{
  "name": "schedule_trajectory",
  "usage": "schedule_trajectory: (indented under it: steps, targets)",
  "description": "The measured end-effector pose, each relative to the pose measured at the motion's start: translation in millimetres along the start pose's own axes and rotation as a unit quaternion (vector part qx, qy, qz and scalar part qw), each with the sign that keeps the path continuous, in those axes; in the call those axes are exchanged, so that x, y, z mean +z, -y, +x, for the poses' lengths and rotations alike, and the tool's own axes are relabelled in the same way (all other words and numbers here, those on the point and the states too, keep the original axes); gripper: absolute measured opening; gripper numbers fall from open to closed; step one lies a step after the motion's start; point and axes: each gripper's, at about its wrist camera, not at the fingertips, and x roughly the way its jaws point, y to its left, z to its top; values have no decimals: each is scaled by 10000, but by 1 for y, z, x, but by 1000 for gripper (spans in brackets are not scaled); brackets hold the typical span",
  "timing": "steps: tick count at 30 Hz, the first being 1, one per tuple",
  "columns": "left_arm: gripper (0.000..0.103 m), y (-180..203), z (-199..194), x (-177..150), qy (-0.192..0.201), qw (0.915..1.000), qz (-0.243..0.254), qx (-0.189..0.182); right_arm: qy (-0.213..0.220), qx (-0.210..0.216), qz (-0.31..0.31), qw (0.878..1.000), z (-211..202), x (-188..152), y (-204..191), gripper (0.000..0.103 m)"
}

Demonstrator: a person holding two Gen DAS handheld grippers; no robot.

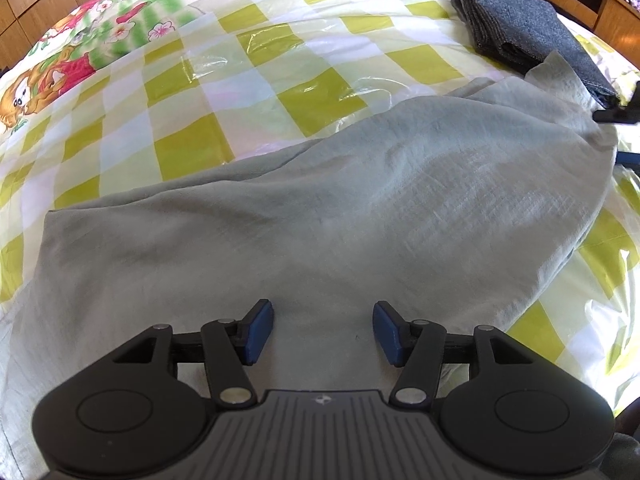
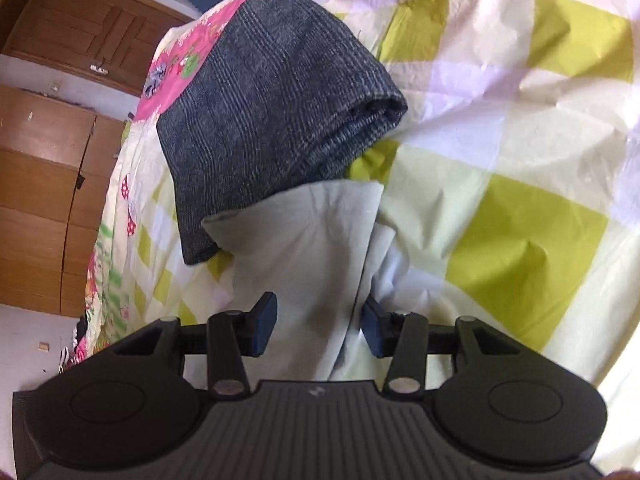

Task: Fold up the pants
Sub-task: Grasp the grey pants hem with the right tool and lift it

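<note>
Pale grey-green pants (image 1: 320, 208) lie spread across the bed, wide end near me in the left wrist view, narrowing to the right. My left gripper (image 1: 323, 330) is open just above the cloth, pads apart, holding nothing. In the right wrist view a narrow end of the same pants (image 2: 304, 240) runs between the open fingers of my right gripper (image 2: 318, 326); the blue pads stand on either side of the cloth with gaps. The right gripper's tip (image 1: 616, 114) shows at the far right edge of the left wrist view.
A folded dark grey garment (image 2: 272, 92) lies on the bed just beyond the pants' end, also at the top right in the left wrist view (image 1: 516, 20). The bed has a yellow-green checked sheet (image 1: 224, 92) with shiny plastic. Wooden cabinets (image 2: 48, 152) stand beside the bed.
</note>
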Motion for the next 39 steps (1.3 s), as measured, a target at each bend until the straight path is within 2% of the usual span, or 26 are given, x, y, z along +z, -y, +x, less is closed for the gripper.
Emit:
schedule_trajectory:
  steps: [2, 3, 4, 6, 9, 11, 13, 14, 16, 19, 20, 22, 23, 24, 26, 28, 31, 34, 37, 39]
  targets:
    - [69, 0, 0, 0, 9, 10000, 33, 8, 34, 189, 388, 9991, 11, 7, 3, 43]
    - [69, 1, 0, 0, 7, 10000, 38, 15, -18, 250, 502, 9984, 15, 7, 2, 20]
    - [69, 1, 0, 0, 5, 10000, 51, 19, -75, 253, 608, 9978, 16, 7, 0, 6]
    - [69, 1, -2, 1, 10, 10000, 65, 25, -11, 537, 676, 9963, 6, 8, -9, 6]
    - [69, 0, -6, 2, 135, 9999, -6, 3, 261, 619, 364, 9971, -25, 13, -21, 5]
    - [69, -1, -11, 0, 341, 9993, -94, -72, 400, 366, -58, 9985, -36, 13, -22, 5]
    - [71, 1, -8, -1, 312, 9994, -96, -104, 211, -138, -91, 9996, -29, 15, -10, 5]
    - [72, 2, -3, -3, 226, 9997, -67, -105, 150, -169, 65, 9997, -26, 15, -4, 5]
    - [74, 6, 3, -8, 291, 9996, 30, -23, 192, 122, 143, 9996, -22, 13, 1, 7]
    - [75, 7, 0, -8, 320, 9994, 93, 9, -53, 233, 483, 9985, -2, 11, 13, 19]
    - [75, 6, -2, -8, 315, 9995, 95, 29, -195, 248, 551, 9980, 7, 10, 17, 30]
    - [75, 5, -8, -8, 438, 9990, 58, 104, -132, 244, 674, 9973, 11, 8, 18, 26]
    - [75, 4, -9, -7, 484, 9988, -1, 99, -87, 233, 683, 9974, 8, 8, 14, 19]
    - [75, 3, -8, -6, 452, 9989, -68, 59, -8, 328, 628, 9975, 3, 10, 8, 5]
    - [75, 2, -1, -4, 289, 9995, -159, 32, 142, 538, 504, 9972, -13, 13, -7, 5]
    - [75, 3, 0, -5, 341, 9992, -198, 47, 197, 671, 299, 9971, -29, 16, -27, 5]
    - [75, 4, -5, -7, 479, 9986, -215, 12, 180, 703, -548, 9959, -45, 10, -75, 5]
    - [75, -2, -10, -6, 666, 9970, -385, -51, 7, 874, -1250, 9883, -51, -9, -128, 5]
    - [75, -19, -14, -6, 735, 9948, -708, -21, -254, 1025, -2186, 9701, -50, -46, -188, 5]
    - [75, -37, -20, -12, 805, 9920, -969, 36, -446, 1096, -3007, 9463, -44, -81, -228, 5]
